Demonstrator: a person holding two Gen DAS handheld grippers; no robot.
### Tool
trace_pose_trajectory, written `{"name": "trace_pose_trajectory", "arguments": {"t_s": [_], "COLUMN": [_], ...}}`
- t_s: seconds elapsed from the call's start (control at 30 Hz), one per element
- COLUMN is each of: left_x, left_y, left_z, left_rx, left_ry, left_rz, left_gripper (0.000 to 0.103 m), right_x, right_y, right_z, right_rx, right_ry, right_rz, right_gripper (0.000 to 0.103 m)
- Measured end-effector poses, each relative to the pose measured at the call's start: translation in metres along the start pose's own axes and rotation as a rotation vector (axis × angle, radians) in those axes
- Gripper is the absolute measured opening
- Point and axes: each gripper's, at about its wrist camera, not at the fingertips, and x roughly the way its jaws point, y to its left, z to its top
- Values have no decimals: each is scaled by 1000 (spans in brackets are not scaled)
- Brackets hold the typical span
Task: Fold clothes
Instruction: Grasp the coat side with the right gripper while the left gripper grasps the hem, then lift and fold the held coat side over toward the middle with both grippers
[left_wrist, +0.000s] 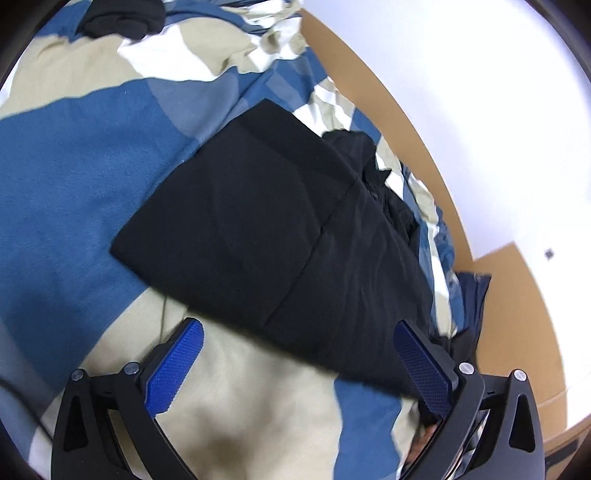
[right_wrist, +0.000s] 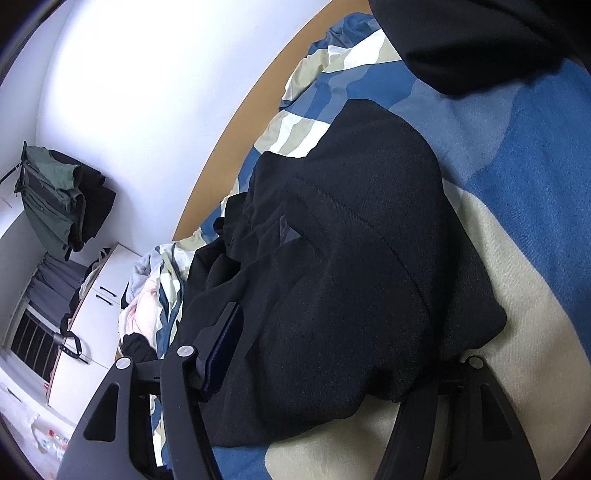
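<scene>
A black folded garment of soft knit fabric lies on a bed covered by a blue, beige and white patterned duvet, close to the brown wooden bed frame that runs along the white wall. The left claw hangs just above the garment's near edge with its blue ribbed pads spread wide and nothing between them. The right claw is also spread open, its arms straddling the garment's bulging near edge; its right pad is hidden under the cloth. A second dark bundle of clothing sits farther up the bed. No label, brand or writing can be read anywhere.
</scene>
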Motion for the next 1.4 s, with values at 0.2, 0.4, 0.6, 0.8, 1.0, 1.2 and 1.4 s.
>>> {"name": "trace_pose_trajectory", "arguments": {"t_s": [0.2,0.4,0.6,0.8,1.0,1.2,1.4], "left_x": [12,22,34,43,47,38,33], "left_y": [-7,-5,0,22,30,33,22], "left_z": [25,16,25,35,36,24,14], "left_rx": [3,135,192,96,72,76,157], "left_ry": [-9,-76,-58,-38,-30,-39,-48], "left_rz": [1,-18,-17,-127,-177,-216,-181], "left_gripper": [102,98,77,52,40,17,14], "right_x": [-1,0,4,13,14,9,9], "right_y": [1,3,2,6,-1,11,4], "right_z": [0,1,2,3,5,-7,-9], "right_rx": [-2,-12,-5,-60,-36,-87,-46], "right_ry": [5,26,26,24,15,19,28], "right_rz": [-6,-22,-30,-71,-93,-97,-71], "right_gripper": [64,61,60,59,31,18,18]}}
